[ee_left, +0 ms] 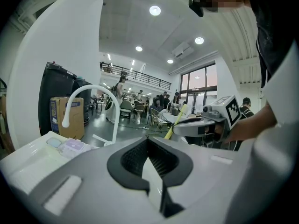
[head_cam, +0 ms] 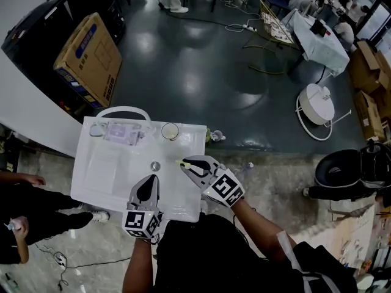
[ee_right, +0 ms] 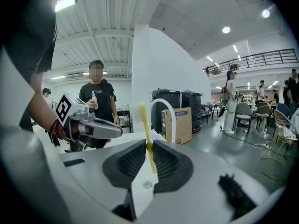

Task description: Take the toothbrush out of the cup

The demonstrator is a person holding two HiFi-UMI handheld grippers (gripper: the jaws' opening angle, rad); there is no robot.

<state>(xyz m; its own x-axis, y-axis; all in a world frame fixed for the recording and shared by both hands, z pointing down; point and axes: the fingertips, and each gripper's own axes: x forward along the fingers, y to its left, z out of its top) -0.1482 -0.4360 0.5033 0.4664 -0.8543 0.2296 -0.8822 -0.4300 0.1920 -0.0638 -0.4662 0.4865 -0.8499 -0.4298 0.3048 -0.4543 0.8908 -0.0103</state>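
Over the white sink (head_cam: 98, 177), near cup (head_cam: 170, 131) and faucet (head_cam: 122, 110), right tongs (ee_right: 149, 146) pinch the toothbrush (ee_right: 145, 122); left tongs (ee_left: 148, 141) closed.

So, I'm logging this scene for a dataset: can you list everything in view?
sink: one, white, centre
tap: one, white arch, sink's far edge
cup: one, clear, sink's far rim
packet: one, pale purple, beside the tap
toothbrush: one, yellow, between the right gripper's jaws
cardboard box: one, brown, floor, upper left
fan: one, white, floor, right
left gripper: grey, shut, empty, over the sink
right gripper: grey, shut on the toothbrush
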